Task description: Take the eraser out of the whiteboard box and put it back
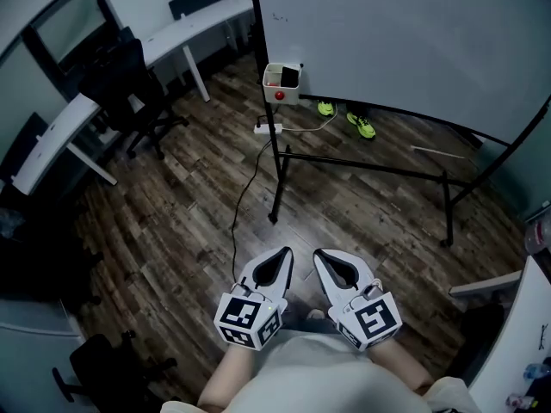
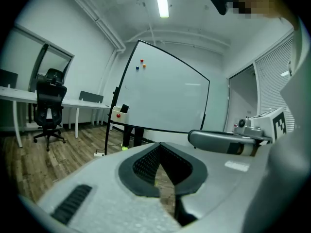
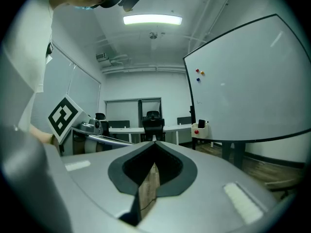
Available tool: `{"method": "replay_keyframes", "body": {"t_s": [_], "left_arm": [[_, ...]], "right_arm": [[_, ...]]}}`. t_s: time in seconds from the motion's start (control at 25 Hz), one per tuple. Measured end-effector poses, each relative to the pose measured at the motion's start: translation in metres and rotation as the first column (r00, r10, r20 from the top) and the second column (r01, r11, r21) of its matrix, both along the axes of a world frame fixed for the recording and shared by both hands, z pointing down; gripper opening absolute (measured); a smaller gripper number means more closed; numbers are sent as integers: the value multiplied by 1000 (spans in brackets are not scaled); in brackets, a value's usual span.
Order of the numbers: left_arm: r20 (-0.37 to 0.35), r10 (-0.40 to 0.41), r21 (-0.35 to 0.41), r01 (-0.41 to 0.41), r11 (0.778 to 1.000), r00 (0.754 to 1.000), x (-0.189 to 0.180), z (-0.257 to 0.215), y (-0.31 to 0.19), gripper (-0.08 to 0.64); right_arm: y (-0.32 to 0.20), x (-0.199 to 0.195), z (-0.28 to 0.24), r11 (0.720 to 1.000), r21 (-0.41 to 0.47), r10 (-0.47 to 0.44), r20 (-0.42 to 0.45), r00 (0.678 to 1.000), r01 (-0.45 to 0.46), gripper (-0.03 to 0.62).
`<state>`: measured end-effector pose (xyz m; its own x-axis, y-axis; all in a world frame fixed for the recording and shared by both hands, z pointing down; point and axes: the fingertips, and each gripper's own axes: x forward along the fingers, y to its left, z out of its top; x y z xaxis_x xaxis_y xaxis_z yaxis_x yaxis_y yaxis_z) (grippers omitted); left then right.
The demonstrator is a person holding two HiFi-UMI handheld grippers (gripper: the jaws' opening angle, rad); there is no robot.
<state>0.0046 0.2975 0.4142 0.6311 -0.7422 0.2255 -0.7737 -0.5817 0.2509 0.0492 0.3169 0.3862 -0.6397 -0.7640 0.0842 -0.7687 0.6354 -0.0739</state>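
The whiteboard box (image 1: 281, 84) is a small white holder on the whiteboard's (image 1: 405, 33) lower left corner, with a red dot on its front. The black eraser (image 1: 290, 77) stands upright inside it. The box also shows far off in the left gripper view (image 2: 118, 113) and in the right gripper view (image 3: 200, 128). My left gripper (image 1: 286, 251) and right gripper (image 1: 317, 253) are side by side close to my body, well short of the box, both shut and holding nothing. In each gripper view the jaws (image 2: 160, 143) (image 3: 154, 141) meet at the tip.
The whiteboard stands on a black frame with legs (image 1: 362, 166) on the wooden floor. A power strip (image 1: 268, 128) and its cable lie beside it, green shoes (image 1: 362, 125) behind it. A black office chair (image 1: 129, 84) and white desks (image 1: 194, 24) are at the left, a table edge (image 1: 529, 317) at the right.
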Motion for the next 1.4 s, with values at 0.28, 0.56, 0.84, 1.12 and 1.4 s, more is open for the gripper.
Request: {"method": "replay_keyframes", "body": {"t_s": [0.28, 0.56, 0.84, 1.12, 1.4], "left_arm": [[-5, 3, -15, -4, 1000, 1000, -2, 8, -8, 5], [-2, 20, 5, -20, 1000, 1000, -8, 2, -46, 5], [-1, 27, 8, -27, 1000, 1000, -18, -2, -91, 5], [-4, 48, 7, -48, 999, 999, -23, -5, -135, 5], [-9, 60, 2, -60, 998, 998, -36, -5, -168, 5]], "right_arm": [[-12, -5, 8, 1000, -20, 4, -4, 1000, -4, 5], [-45, -9, 5, 1000, -3, 16, -40, 999, -16, 5], [-87, -21, -3, 1000, 13, 7, -43, 999, -6, 5], [-132, -28, -5, 1000, 10, 19, -45, 999, -18, 5], [-166, -42, -7, 1000, 6, 28, -37, 999, -27, 5]]}}
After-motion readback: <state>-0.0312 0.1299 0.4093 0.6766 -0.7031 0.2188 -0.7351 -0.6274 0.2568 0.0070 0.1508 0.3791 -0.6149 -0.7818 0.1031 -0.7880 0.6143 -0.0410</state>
